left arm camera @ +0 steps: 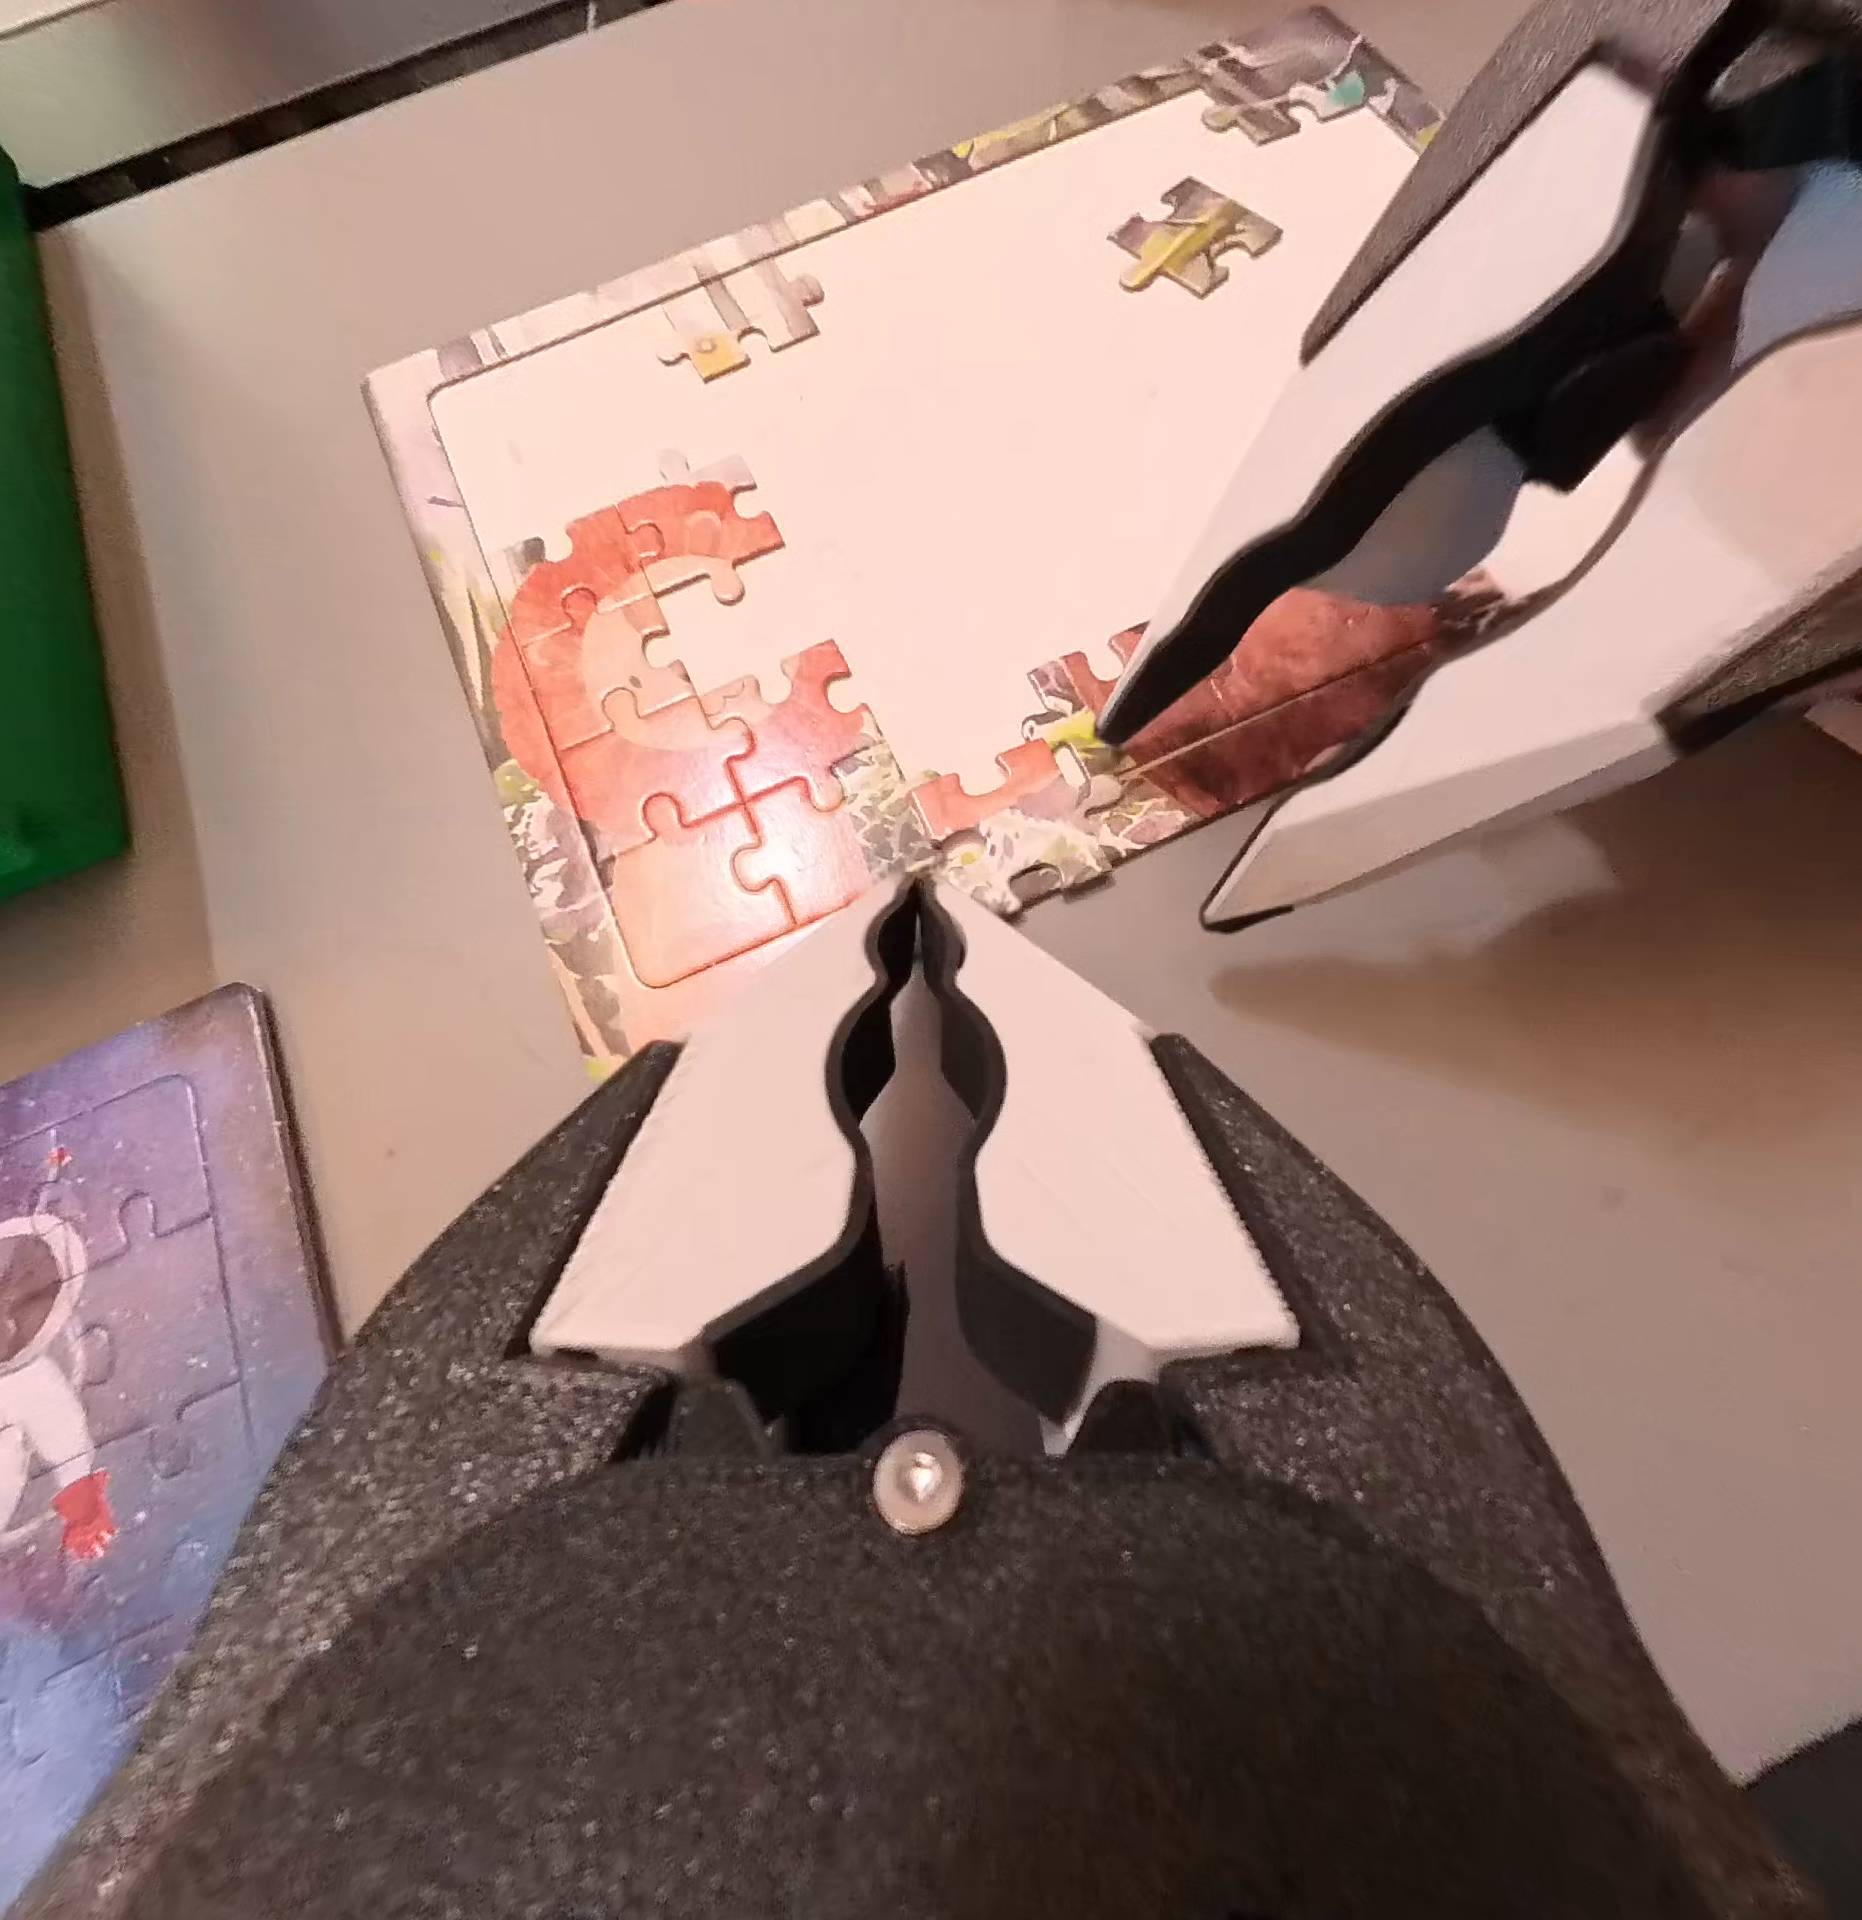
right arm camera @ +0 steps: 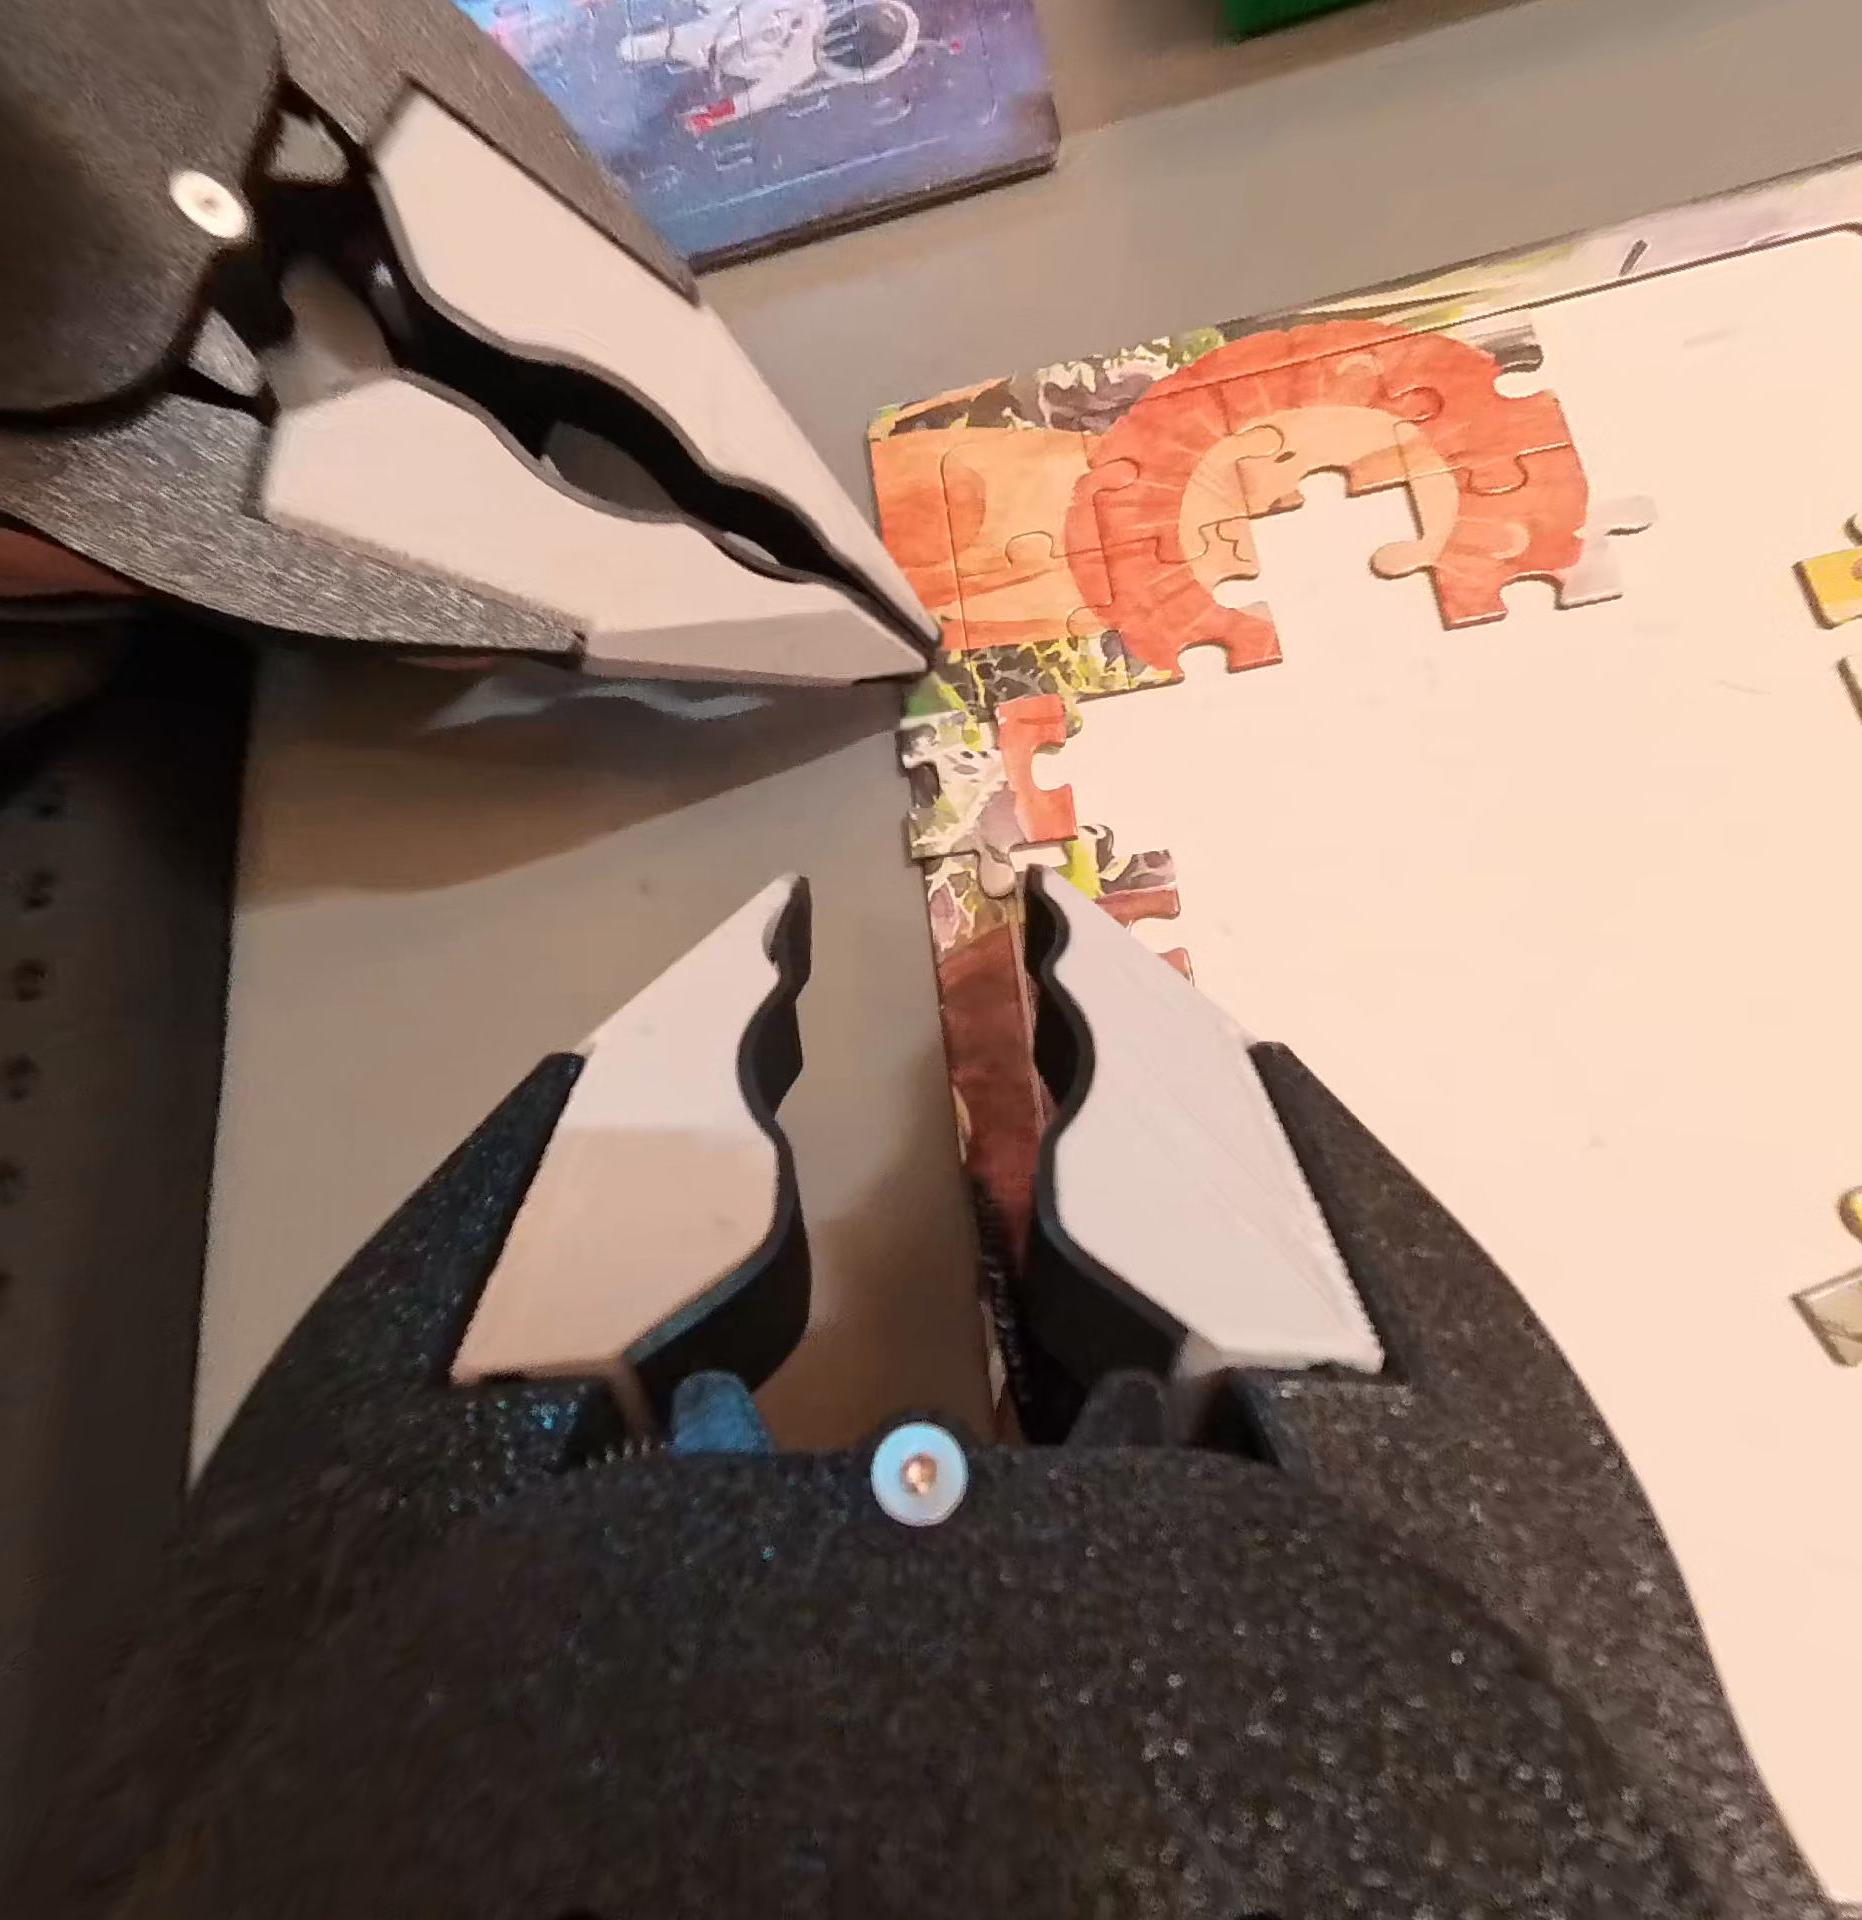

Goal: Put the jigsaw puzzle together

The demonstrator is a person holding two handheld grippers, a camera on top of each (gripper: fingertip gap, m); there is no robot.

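Left hand-held gripper (left arm camera: 919, 902): jaws together, tips pressed on the near edge of the white rectangular cardboard jigsaw tray (left arm camera: 1010, 468).

Right hand-held gripper (right arm camera: 911, 894): jaws apart, straddling the same edge beside a loose red-and-green edge piece (right arm camera: 1010, 790).

Tray: on the grey bench (left arm camera: 283, 727), part-filled.

Risk: a nudge may unseat the loose piece or slide the tray.
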